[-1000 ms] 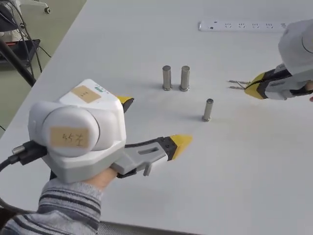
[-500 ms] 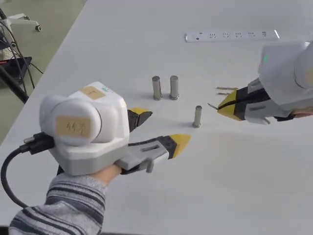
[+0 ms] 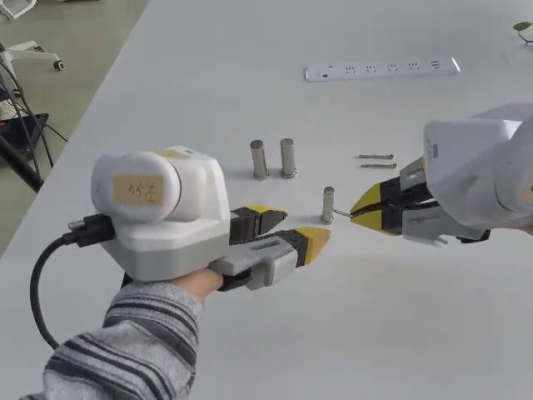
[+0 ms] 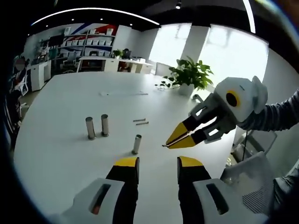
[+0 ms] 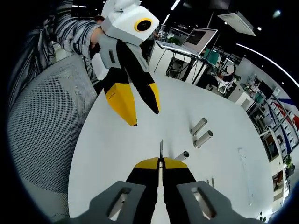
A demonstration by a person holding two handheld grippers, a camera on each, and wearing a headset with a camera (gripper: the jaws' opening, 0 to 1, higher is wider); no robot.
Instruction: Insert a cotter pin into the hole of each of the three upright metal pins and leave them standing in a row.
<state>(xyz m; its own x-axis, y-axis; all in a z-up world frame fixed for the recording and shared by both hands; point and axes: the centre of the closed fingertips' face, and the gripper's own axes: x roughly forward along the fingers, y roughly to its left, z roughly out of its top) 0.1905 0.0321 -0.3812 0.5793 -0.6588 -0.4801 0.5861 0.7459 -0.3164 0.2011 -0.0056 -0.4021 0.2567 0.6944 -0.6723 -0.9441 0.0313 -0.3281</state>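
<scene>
On the white worktop (image 3: pixel 166 100): two upright metal pins (image 3: pixel 259 159) side by side, and a third pin (image 3: pixel 328 205) standing apart, nearer. At left, the left claw (image 3: pixel 291 227), jaws parted, gripping nothing. At right, the right claw (image 3: pixel 360 212) closed on a cotter pin (image 3: pixel 341 213), tip just beside the third pin. Beyond, two loose cotter pins (image 3: pixel 376 157) lying parallel; farther off, a power strip (image 3: pixel 383 69).

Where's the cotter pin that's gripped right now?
In the head view, the cotter pin is clamped in the right hand-held gripper, its free end almost at the lone metal pin just to its left.
</scene>
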